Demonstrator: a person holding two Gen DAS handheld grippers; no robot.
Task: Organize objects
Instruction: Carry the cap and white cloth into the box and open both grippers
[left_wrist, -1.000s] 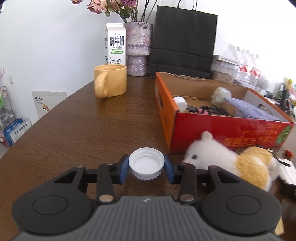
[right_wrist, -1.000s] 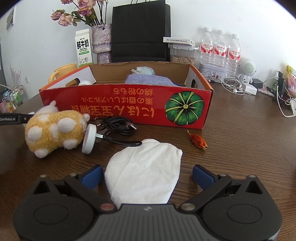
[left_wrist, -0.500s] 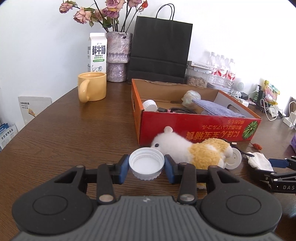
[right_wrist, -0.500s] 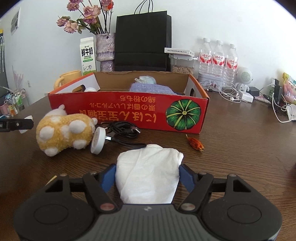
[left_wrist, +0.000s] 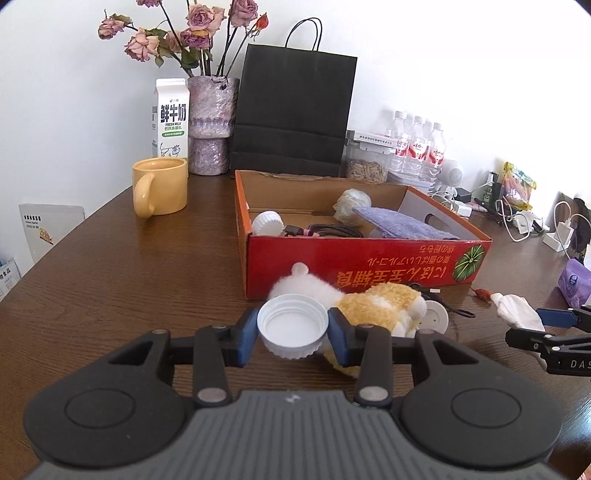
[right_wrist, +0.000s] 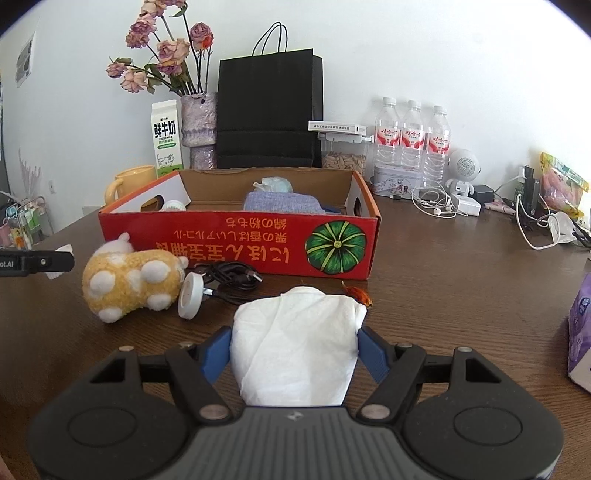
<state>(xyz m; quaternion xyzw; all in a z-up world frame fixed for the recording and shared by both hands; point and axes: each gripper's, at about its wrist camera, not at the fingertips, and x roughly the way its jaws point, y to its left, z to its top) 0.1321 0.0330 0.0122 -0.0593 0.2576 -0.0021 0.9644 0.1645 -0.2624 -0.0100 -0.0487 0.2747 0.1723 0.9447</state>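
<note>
Brown wooden table (left_wrist: 110, 280), edges cropped. Left gripper (left_wrist: 292, 328) clamps white bottle cap (left_wrist: 292, 324), hiding plush hamster's (left_wrist: 380, 306) middle. Red cardboard box (right_wrist: 258, 247) behind, contents partly hidden. Right gripper (right_wrist: 294, 352), just narrowed, pinches white tissue (right_wrist: 295, 343); tissue's near end hidden.

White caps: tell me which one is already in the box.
The ribbed white cap in the red box's near left corner; the other cap sits open side up, clamped in the left gripper.
</note>
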